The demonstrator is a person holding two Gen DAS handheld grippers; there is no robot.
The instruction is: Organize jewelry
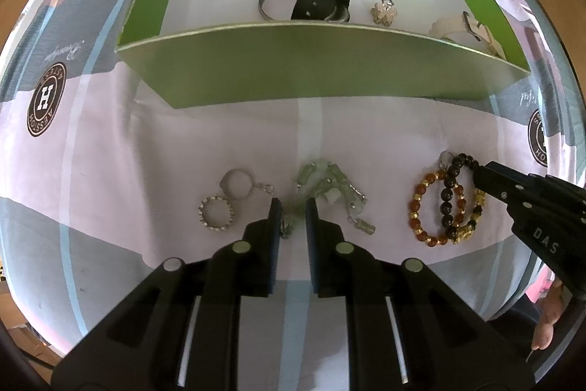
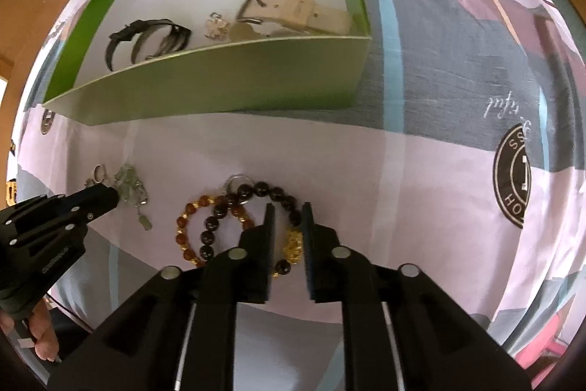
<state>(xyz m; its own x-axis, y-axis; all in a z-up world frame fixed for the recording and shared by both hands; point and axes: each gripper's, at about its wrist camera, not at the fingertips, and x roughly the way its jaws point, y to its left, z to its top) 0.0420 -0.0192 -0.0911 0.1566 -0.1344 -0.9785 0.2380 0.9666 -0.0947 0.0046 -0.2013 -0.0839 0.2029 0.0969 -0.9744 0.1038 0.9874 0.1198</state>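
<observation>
Fingers of both grippers stood parted, grasping nothing. On the patterned cloth [image 1: 366, 127], the green box [image 1: 293, 61] already held watches and a charm. Left gripper [image 1: 293, 207] straddled the pale green bracelet [image 1: 329, 182]; right gripper [image 2: 287, 218] straddled the dark bead bracelet [image 2: 278, 196]. Next, seemingly: clench, lift, carry boxward.

Left gripper [image 1: 293, 207] low, jaws narrowly parted, right gripper [image 2: 287, 213] low, jaws narrowly parted
</observation>
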